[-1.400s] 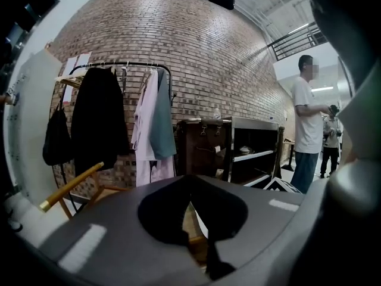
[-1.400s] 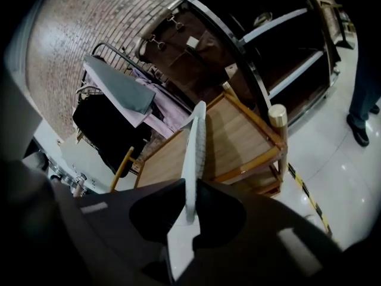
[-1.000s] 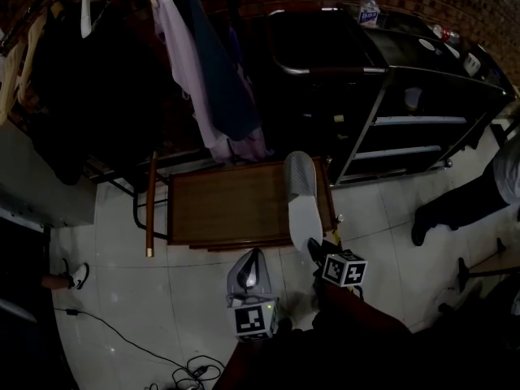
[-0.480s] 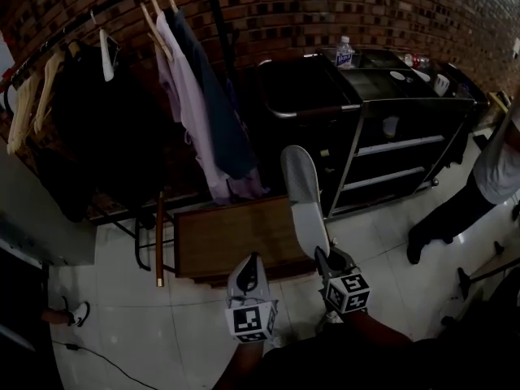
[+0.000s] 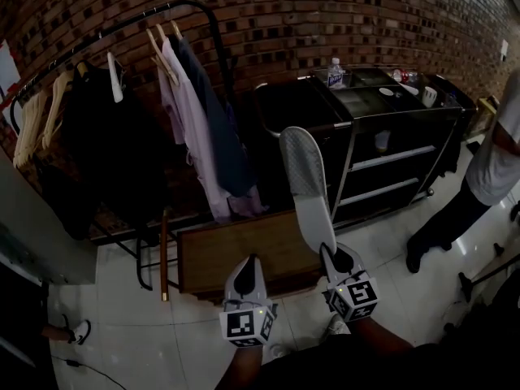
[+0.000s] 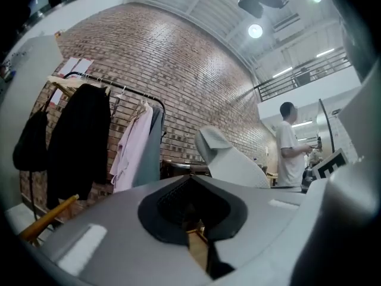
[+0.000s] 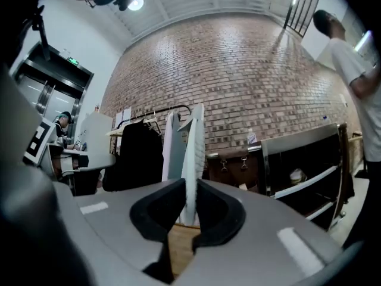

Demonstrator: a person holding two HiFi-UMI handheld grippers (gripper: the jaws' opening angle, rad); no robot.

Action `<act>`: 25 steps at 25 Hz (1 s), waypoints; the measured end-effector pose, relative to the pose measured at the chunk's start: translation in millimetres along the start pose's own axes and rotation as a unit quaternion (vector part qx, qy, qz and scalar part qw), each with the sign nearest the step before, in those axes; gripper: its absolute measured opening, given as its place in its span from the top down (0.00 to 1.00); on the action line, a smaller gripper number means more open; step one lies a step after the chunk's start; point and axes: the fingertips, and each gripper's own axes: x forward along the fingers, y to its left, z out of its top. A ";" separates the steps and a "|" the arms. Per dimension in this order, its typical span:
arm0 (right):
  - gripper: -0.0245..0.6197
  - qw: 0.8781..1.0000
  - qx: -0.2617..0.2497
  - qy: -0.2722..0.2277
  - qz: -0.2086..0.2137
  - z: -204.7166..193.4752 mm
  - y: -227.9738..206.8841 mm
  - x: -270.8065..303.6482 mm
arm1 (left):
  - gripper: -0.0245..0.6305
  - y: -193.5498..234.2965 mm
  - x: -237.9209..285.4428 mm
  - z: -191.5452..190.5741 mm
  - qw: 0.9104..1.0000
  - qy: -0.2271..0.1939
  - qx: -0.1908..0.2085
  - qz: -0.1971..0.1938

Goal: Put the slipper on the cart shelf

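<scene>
A white slipper (image 5: 302,179) stands on end, its sole edge clamped between the pads of my right gripper (image 5: 335,254), which is shut on its heel end. Its toe rises in front of the black cart (image 5: 422,110), whose pale shelves (image 5: 387,156) lie to the right of it. In the right gripper view the slipper (image 7: 193,154) runs straight up from the right gripper (image 7: 189,202). My left gripper (image 5: 246,264) hangs to the left of it, shut, nothing between its pads. The left gripper view shows the left gripper (image 6: 190,202) and the slipper (image 6: 233,161) beyond.
A low wooden platform (image 5: 240,254) lies on the white tiles below both grippers. A clothes rack (image 5: 162,23) with hanging garments stands at the left. A water bottle (image 5: 335,73) sits on the cart top. A person (image 5: 486,165) stands at the right, by the cart.
The slipper has been lifted from lying over the wooden platform to standing upright before the cart. Both grippers rose with it, and the head view tilted up toward the wall.
</scene>
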 end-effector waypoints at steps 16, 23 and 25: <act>0.90 1.000 -0.015 -0.013 -0.015 10.8 1.4 -14.7 | 0.94 -5.3 -13.5 1.3 1.000 -0.005 0.019 0.008; 0.90 1.000 -0.015 -0.001 -0.025 -2.2 -17.2 -21.9 | 0.94 -13.0 -5.8 -15.6 1.000 0.010 0.020 0.011; 0.90 0.999 -0.015 0.003 -0.028 -6.0 -30.6 -22.9 | 0.94 -24.2 1.7 -15.2 1.000 -0.001 0.017 0.000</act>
